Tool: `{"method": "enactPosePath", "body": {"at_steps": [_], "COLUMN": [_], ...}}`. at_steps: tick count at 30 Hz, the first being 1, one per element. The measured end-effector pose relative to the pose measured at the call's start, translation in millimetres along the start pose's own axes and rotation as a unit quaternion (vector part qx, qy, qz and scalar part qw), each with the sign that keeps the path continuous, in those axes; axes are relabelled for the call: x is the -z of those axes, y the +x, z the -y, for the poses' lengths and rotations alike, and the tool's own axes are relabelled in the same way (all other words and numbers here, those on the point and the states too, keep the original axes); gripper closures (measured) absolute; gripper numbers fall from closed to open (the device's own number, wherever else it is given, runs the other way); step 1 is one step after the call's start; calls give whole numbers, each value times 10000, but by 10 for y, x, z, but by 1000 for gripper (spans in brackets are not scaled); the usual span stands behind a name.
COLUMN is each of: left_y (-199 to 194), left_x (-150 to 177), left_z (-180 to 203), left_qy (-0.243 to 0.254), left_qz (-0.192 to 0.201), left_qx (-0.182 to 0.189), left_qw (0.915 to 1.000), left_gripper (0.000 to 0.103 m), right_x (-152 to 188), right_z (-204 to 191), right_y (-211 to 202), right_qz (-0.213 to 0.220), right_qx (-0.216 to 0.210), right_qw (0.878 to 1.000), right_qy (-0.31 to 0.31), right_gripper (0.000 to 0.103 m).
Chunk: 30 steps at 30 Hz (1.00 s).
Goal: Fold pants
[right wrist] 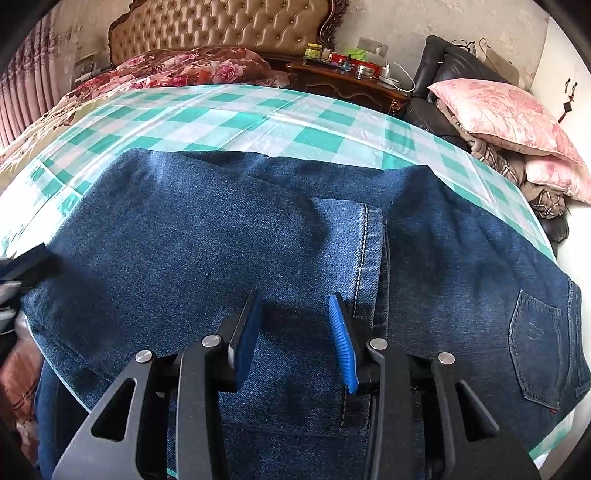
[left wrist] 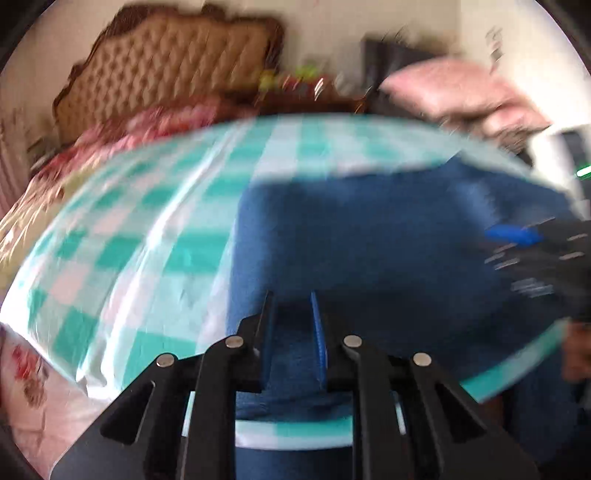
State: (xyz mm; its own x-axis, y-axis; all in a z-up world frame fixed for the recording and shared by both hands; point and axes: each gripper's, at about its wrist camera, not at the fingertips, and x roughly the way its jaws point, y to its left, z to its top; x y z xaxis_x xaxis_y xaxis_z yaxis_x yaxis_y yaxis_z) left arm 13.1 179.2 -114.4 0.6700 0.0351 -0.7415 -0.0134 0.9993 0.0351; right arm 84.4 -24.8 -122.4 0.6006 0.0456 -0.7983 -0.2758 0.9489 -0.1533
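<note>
**Now both tongs over the folded jeans**

Right now your left tongs (left wrist: 291, 325) point down at the jeans (right wrist: 221, 236) close to the near edge of the surface (right wrist: 258, 114). The two blue pads stand only a narrow gap apart, and denim fills that gap from behind. This view is smeared by blur, so you cannot tell whether the pads pinch cloth or just hang above it.

Your right tongs (right wrist: 295, 332) stand moderately open, with a clear gap between the fingers. Nothing is caught between them; they hover over a stitched hem (right wrist: 364, 266) that lies across the middle of the jeans. The right blue pad (right wrist: 341, 339) sits just beside that double seam.

The jeans lie spread over the near half of the surface, on a green and white checked cloth (right wrist: 314, 136). They reach from the left edge to the right edge and hang over the near edge. A back pocket (right wrist: 535, 350) shows at the near right corner. The far strip of checked cloth is bare.

In the left wrist view your right tongs (left wrist: 535, 251) show as a dark blur at the right edge of the surface, above the denim.

Beyond the far edge stand a bed with a tufted headboard (right wrist: 221, 26), a dark nightstand (right wrist: 347, 85) and a pink pillow (right wrist: 506, 118).
</note>
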Motion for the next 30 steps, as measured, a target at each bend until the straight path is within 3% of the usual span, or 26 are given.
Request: {"method": "enactPosePath", "body": {"at_steps": [2, 3, 4, 7, 9, 11, 13, 17, 20, 22, 25, 28, 30], "left_y": [20, 4, -30, -94, 1, 208, 430, 467, 412, 476, 556, 505, 399], "left_x": [-12, -66, -126, -328, -419, -509, -556, -658, -711, -686, -688, -720, -722], "left_z": [-113, -161, -192, -168, -35, 59, 21, -90, -85, -55, -47, -97, -152], "left_qy": [-264, -355, -426, -518, -352, -216, -403, -615, -674, -682, -652, -717, -885], "left_qz": [2, -19, 54, 307, 233, -34, -412, -385, -213, -379, -452, -373, -232], "left_qx": [-188, -557, -633, 26, 429, 360, 147, -338, 29, 153, -14, -468, -354], "left_qw": [9995, 9978, 9971, 9982, 9982, 9991, 9982, 9968, 9975, 9968, 9968, 9956, 9952], "left_gripper": [82, 83, 85, 84, 80, 79, 78, 77, 74, 63, 63, 62, 62], "right_x": [4, 8, 11, 8, 11, 15, 22, 31, 9, -2, -16, -27, -29], "right_z": [6, 11, 13, 9, 12, 4, -7, -50, -68, -48, -21, -15, -8], "right_y": [0, 0, -1, 3, 5, 4, 2, -8, -5, 2, 10, 17, 19], "right_qz": [15, 30, 41, 36, 49, 52, 67, 121, 47, 0, -65, -115, -132], "right_qx": [-16, -26, -36, -30, -27, -6, 26, 156, 225, 190, 130, 109, 90], "right_qw": [10000, 10000, 10000, 10000, 10000, 9999, 9999, 9998, 9997, 9998, 9998, 9997, 9997], "right_qy": [-14, -10, 0, 43, 69, 90, 91, 11, 2, 72, 136, 159, 165], "right_gripper": [67, 66, 66, 66, 66, 66, 66, 65, 65, 65, 64, 64, 64]}}
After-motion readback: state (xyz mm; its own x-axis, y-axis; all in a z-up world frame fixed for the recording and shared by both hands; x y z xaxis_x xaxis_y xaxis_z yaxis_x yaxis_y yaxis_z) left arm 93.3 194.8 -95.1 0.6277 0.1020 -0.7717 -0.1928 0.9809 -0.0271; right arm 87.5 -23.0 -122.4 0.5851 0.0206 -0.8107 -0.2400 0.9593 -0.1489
